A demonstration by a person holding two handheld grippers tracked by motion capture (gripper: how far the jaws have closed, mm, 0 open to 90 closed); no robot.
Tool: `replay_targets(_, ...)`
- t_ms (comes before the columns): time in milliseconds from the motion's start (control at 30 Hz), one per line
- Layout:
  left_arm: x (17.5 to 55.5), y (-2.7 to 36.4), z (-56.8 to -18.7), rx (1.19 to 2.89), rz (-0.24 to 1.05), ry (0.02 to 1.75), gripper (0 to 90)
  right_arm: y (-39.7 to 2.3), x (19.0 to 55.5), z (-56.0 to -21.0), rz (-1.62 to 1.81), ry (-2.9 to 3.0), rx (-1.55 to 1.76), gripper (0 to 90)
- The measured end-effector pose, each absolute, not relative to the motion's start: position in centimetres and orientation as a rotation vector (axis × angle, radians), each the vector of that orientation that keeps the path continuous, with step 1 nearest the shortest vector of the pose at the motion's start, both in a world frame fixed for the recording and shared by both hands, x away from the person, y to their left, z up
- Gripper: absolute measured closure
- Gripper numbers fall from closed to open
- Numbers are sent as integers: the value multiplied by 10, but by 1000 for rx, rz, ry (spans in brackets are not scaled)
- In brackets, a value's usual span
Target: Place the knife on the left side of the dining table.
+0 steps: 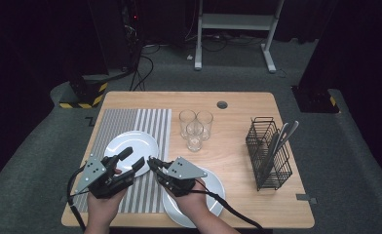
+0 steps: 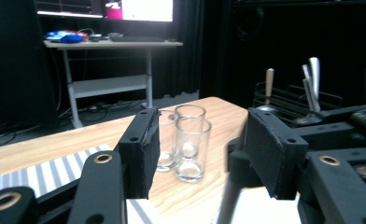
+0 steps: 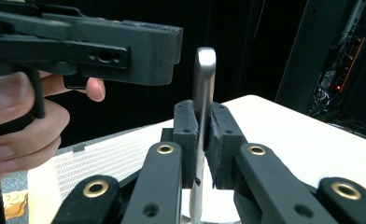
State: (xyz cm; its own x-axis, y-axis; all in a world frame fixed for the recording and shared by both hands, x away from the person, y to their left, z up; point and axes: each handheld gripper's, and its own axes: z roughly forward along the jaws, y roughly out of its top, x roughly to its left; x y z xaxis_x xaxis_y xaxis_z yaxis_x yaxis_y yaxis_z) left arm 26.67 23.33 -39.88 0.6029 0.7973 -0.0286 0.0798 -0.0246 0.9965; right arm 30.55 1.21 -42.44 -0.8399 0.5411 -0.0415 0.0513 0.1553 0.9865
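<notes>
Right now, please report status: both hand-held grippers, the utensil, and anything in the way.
Left hand-held gripper open over the striped mat. Right hand-held gripper shut on a metal utensil, handle upright. Three glasses stand ahead, apart from both.

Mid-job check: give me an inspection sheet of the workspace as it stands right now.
Surface: wooden table; striped mat at left.
Job's things: plate on mat; second plate at near edge; three glasses clustered mid-table; wire basket holding utensils at right.
Clutter: nothing seen.
Grippers: left gripper open, empty; right gripper shut on metal utensil.
Cables: one trails from each gripper off the near edge.
Surroundings: dark room, grey carpet, white desk frame behind.
</notes>
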Motion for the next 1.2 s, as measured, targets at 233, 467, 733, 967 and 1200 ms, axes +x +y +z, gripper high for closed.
replay_targets(233,264,220,-398,1527,653,741,463,15,306,-424,1734,2056,569,826)
replay_targets(467,268,216,-401,1537,629,741,512,17,306,-425,1747,2055,569,822)
replay_targets(733,269,218,-403,1537,619,747,630,21,304,-426,1752,2058,557,818)
replay_targets(967,270,217,-403,1535,597,741,686,21,304,-426,1753,2057,564,816)
replay_targets(1200,270,216,-403,1544,617,736,697,20,305,-426,1767,2063,578,806)
